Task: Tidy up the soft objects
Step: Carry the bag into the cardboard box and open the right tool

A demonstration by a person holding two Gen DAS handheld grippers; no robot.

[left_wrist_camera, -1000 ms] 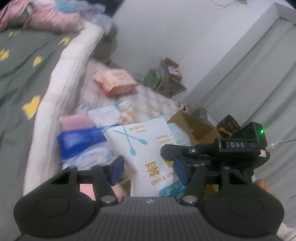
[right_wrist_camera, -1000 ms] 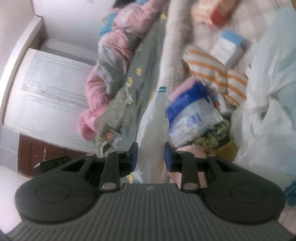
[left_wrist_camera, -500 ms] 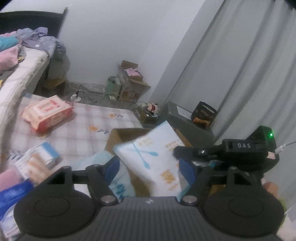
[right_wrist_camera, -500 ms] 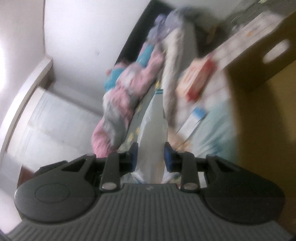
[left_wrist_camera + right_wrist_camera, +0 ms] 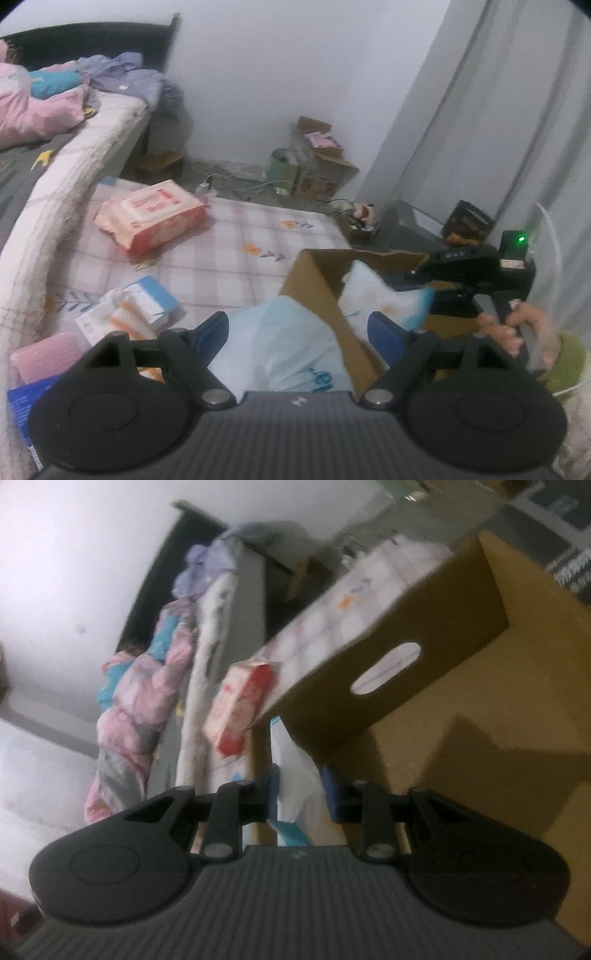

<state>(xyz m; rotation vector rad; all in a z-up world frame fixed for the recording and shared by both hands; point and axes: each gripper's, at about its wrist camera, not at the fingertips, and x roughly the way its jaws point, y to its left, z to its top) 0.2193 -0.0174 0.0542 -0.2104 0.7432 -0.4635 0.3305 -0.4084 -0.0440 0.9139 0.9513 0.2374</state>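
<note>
Left wrist view: my left gripper has its fingers spread wide, nothing between them that they pinch; a pale blue plastic bag lies just below and between them, contact unclear. At 1 o'clock sits the open cardboard box, one wall tilted toward me. Inside it I see the white cotton swab pack, held at its near corner by my right gripper, which reaches in from 3 o'clock. Box floor under the pack is hidden.

On the checked mat: red-and-pink wipes pack at 10 o'clock, a blue-and-white carton at 9 o'clock, a pink item near the left edge.

Right wrist view: right gripper is clamped on the cotton swab pack, blue pads pressing both sides. Box wall with an oval handle slot at 1 o'clock; bare cardboard floor at 3 o'clock. Image is blurred.
</note>
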